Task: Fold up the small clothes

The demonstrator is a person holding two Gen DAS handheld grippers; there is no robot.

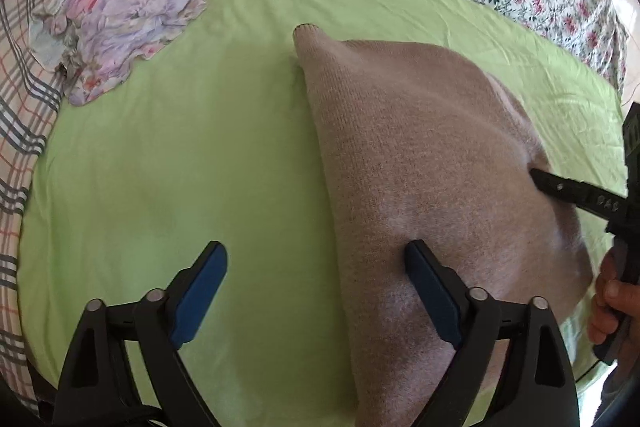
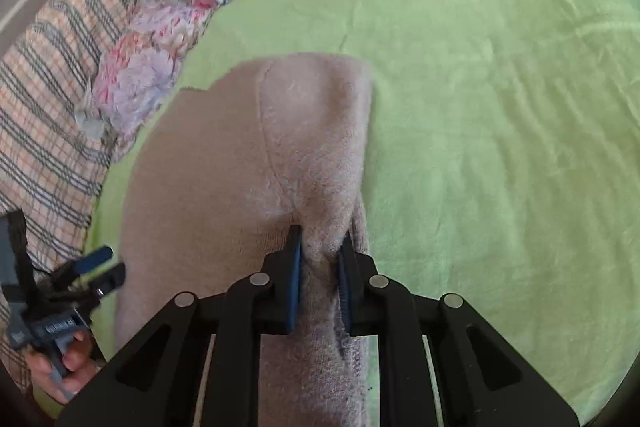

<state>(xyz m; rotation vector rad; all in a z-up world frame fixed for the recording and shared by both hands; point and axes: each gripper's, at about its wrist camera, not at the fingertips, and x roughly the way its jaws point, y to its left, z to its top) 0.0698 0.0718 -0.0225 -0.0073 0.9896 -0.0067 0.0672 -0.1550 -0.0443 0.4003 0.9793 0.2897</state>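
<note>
Left wrist view, left to right: crumpled floral cloth [image 1: 132,23] upper left on the green sheet [image 1: 180,167]. My left gripper [image 1: 316,291] is spread wide, gripping nothing; 1 finger hangs over the sheet, the other over the beige knit garment [image 1: 420,147] at centre-right. Right wrist view: right gripper [image 2: 320,259] is pinched narrow on a bunched ridge of the garment, bottom centre. I judge it soft, light, limp, slightly fuzzy: grab edges or corners, it'll sag otherwise.
</note>
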